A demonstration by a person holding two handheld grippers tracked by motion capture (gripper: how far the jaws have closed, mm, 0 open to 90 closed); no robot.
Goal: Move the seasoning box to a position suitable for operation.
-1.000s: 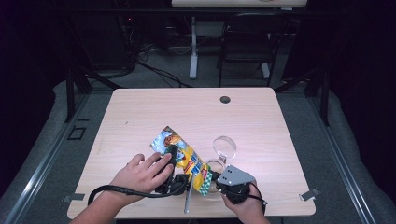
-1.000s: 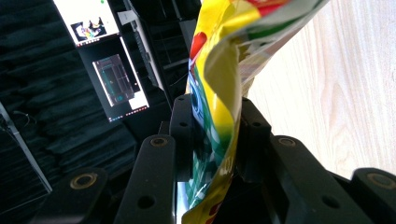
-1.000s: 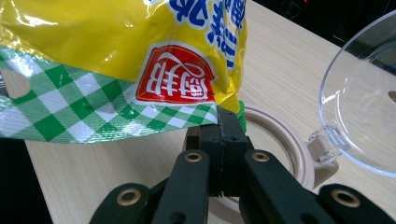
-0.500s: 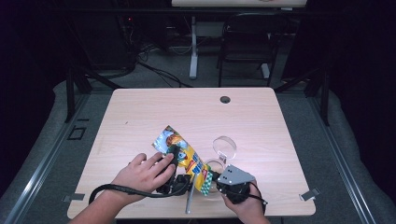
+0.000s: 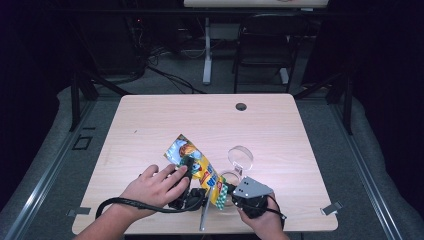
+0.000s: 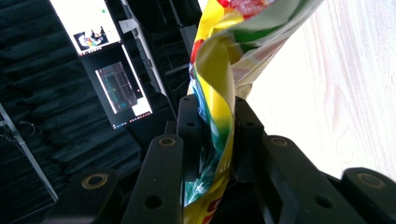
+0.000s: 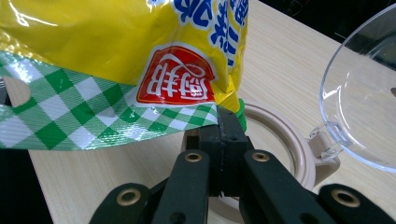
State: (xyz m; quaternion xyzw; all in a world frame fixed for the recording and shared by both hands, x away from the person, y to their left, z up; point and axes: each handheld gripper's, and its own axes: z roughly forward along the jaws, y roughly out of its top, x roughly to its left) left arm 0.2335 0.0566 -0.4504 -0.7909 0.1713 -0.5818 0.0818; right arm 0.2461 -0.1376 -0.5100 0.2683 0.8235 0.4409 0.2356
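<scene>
The fingers (image 7: 223,135) of the right gripper (image 5: 248,196) are pressed together on the green checked corner of the snack bag (image 5: 197,169); the left gripper (image 5: 186,199) fingers (image 6: 189,126) clamp a twisted fold of the same bag, w/ the person's left hand (image 5: 155,186) over it. The bag is stretched between both grippers, near the front edge of the desk (image 5: 150,130). Compared to 1 s ago, almost nothing moved: bag and hands sit at the same place. So I judge the tearing or opening is not begun yet, both grips only set. Just behind the right gripper stands a beige container (image 7: 285,140) w/ its clear lid (image 5: 240,156) flipped open, probably waiting for the contents. Farther back, a dark grommet (image 5: 241,106).
</scene>
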